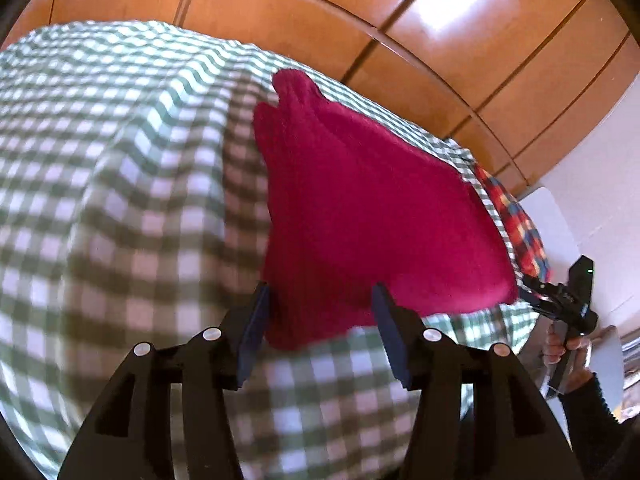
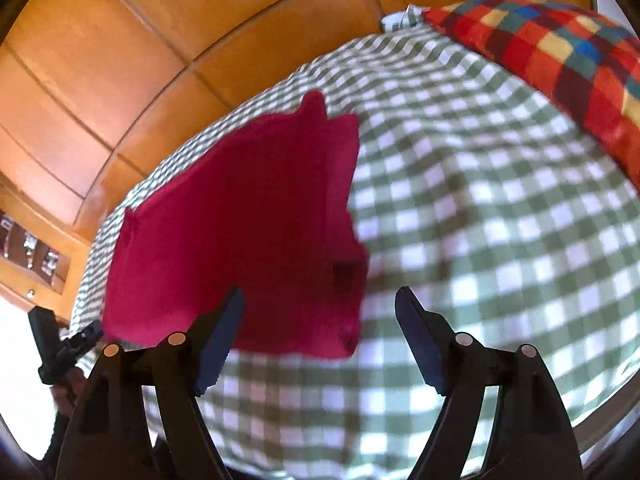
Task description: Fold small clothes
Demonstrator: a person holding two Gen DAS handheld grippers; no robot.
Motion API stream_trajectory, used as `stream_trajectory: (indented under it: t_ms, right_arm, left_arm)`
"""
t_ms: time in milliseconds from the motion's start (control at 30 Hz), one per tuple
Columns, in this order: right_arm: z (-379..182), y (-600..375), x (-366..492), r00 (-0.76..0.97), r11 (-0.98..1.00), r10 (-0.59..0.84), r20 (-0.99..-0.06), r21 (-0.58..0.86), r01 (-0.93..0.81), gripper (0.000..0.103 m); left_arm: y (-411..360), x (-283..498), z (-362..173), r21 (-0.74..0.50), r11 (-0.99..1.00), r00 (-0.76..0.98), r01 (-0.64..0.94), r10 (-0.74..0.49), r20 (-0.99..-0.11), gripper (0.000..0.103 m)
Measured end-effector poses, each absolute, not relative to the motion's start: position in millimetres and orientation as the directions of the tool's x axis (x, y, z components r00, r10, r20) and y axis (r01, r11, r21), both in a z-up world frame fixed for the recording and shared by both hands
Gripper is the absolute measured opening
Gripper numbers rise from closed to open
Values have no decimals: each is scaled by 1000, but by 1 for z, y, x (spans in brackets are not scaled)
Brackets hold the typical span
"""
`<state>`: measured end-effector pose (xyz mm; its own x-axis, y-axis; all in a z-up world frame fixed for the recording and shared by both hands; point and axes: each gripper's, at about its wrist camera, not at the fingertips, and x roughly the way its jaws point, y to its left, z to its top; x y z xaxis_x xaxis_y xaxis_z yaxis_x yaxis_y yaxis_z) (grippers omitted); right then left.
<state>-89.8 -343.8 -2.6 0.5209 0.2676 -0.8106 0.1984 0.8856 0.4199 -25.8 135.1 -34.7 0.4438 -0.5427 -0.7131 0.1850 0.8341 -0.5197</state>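
Observation:
A crimson garment (image 1: 372,208) lies flat on the green-and-white checked bedcover (image 1: 120,160). In the left wrist view my left gripper (image 1: 320,294) stands open just above the garment's near edge, and its blue pads (image 1: 256,320) touch nothing. In the right wrist view the garment (image 2: 240,220) lies left of centre. My right gripper (image 2: 320,296) is open over its near right corner, with nothing pressed between the jaws. Each view also shows the other gripper at the edge, held by a hand: the right gripper (image 1: 568,300) and the left gripper (image 2: 68,344).
A pillow with red, yellow and blue checks (image 2: 560,52) lies at one end of the bed and also shows as a strip (image 1: 520,232) past the garment. Orange wooden wardrobe doors (image 1: 360,8) stand behind the bed. The bedcover (image 2: 480,200) stretches bare to the right.

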Motion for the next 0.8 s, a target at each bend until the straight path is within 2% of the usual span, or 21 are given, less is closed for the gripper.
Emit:
stream_trajectory:
  t_ms: [33,67,133,167,200,233,300,400,600,700,733,767,800]
  right_arm:
    - [-5,-340,-91,517,890,268,-813,414,190,64]
    - [-7,-337,-92,512,895,265,-817,406,186,46]
    - [-12,-331,-90,497,911,229,-837,364,194,28]
    - [-13,-331,-89,497,915,220,-839,355,193,15]
    - [-12,-332,-87,496,917,212,-842,347,196,9]
    - [-11,-333,-87,495,920,206,-844,340,196,8]
    - [-1,-332,-90,506,932,184,-843,313,182,7]
    - [8,-337,-100,498,948,158,-853,273,166,6]
    - [-15,-346,-118,427,950,145,-892,246,192,6]
    - [-11,-348,-116,436,948,149,-887,253,191,7]
    - [-9,-349,-114,437,948,153,-887,256,188,10]
    - [-7,-350,-112,434,947,162,-886,264,186,20]
    - [-4,-351,-110,442,948,140,-886,249,199,26]
  left_arm:
    - [135,-29,-37,-521,833,443,184,-544,-713,52]
    - [134,-31,-39,-518,836,448,183,-540,-713,51]
    - [132,-32,-44,-523,835,453,172,-539,-711,48]
    - [133,-30,-46,-532,830,454,166,-544,-706,44]
    - [134,-27,-47,-542,825,454,160,-549,-702,30]
    - [136,-25,-48,-551,820,450,154,-555,-700,19]
    - [140,-25,-46,-572,805,446,157,-574,-686,12]
    - [145,-33,-38,-572,800,432,182,-588,-684,10]
    - [140,-61,-52,-566,805,349,178,-590,-729,11]
    - [142,-66,-44,-560,811,372,167,-578,-726,23]
    - [145,-63,-39,-552,818,399,162,-566,-721,38]
    - [149,-60,-35,-535,832,432,150,-542,-721,44]
    - [155,-54,-29,-533,834,466,143,-532,-707,47]
